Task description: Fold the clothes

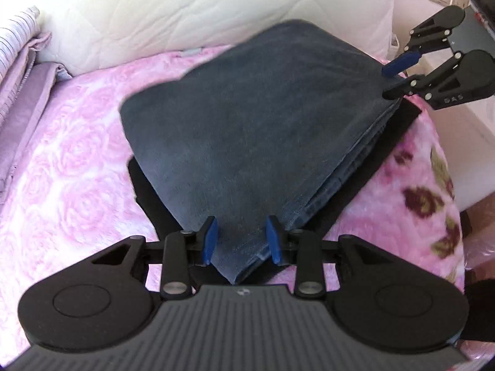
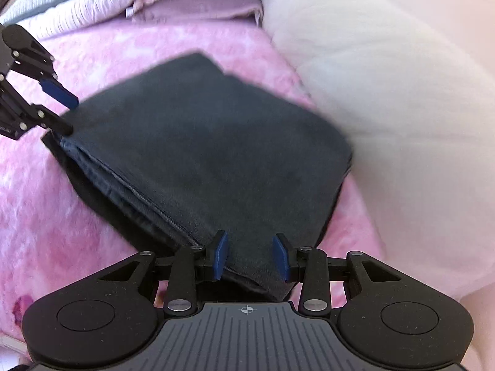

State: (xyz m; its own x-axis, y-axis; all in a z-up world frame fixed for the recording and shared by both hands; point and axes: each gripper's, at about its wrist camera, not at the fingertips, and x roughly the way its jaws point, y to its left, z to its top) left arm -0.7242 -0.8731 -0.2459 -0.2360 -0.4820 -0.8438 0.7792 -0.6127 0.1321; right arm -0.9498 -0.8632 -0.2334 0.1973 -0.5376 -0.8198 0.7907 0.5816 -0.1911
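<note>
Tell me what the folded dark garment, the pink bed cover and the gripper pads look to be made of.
Folded garment: probably soft brushed or fleecy cloth, dark blue-grey, matte; stitched layered edges show at its side. Pink bed cover: likely plush fleece, with a fuzzy rose pattern and slight sheen. Pads on the left gripper: blue, smooth, maybe rubber or plastic; unclear which.

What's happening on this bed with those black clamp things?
A person is folding clothes with two hand-held grippers. A dark blue-grey garment, already folded into a thick square, lies on the pink flowery blanket, over something black. The left gripper has one corner of the stack between its blue pads, and the right gripper has the neighbouring corner. Whether the pads are pinching the cloth isn't clear. A white quilt sits behind.
</note>
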